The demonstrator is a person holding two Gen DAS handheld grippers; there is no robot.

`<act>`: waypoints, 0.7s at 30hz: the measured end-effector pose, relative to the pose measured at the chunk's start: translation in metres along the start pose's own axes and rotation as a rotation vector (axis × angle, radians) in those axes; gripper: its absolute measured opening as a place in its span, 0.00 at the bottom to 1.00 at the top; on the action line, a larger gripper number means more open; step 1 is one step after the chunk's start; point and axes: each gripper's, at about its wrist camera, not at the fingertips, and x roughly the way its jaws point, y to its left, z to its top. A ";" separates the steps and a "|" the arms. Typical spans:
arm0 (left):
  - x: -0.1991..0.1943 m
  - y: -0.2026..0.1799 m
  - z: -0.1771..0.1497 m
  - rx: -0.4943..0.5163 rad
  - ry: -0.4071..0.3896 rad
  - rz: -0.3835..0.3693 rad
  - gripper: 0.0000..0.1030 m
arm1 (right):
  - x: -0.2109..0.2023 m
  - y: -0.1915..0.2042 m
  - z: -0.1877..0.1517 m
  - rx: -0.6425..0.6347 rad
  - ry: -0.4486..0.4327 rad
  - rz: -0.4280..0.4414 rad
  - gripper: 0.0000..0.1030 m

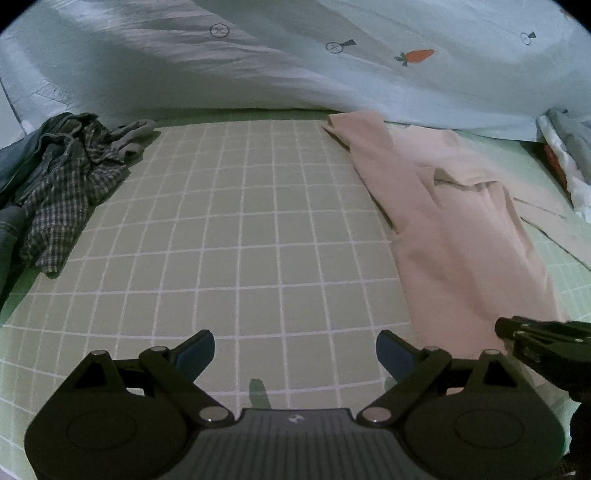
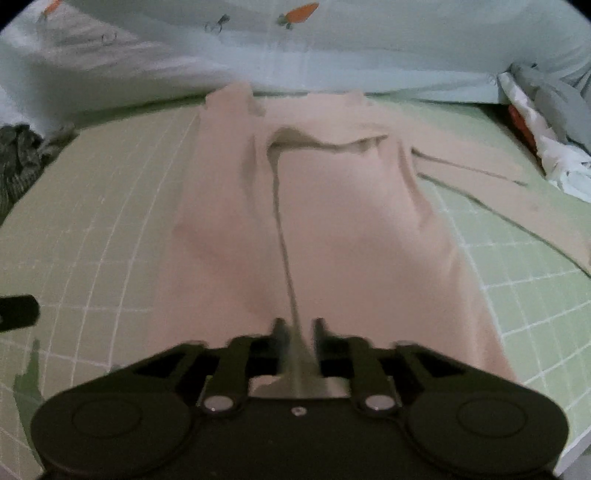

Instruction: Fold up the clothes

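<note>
A: Which words, numbers or brand names can be read here?

B: None. The pale sheet (image 1: 369, 74) bears only pictures: an orange carrot (image 1: 416, 56) and small circled crosses (image 1: 219, 30). The left gripper (image 1: 295, 350) body carries a tiny, unreadable emblem.

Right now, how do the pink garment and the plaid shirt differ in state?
The pink garment lies spread lengthwise on the mat; the plaid shirt sits crumpled in a heap at the mat's edge. The right gripper pinches the pink garment's near hem; nothing touches the plaid shirt. Both rest on the green grid mat.
</note>
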 end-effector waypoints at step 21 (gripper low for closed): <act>0.099 -0.085 0.096 -0.044 0.018 0.014 0.92 | 0.054 -0.158 0.068 0.197 -0.038 -0.068 0.72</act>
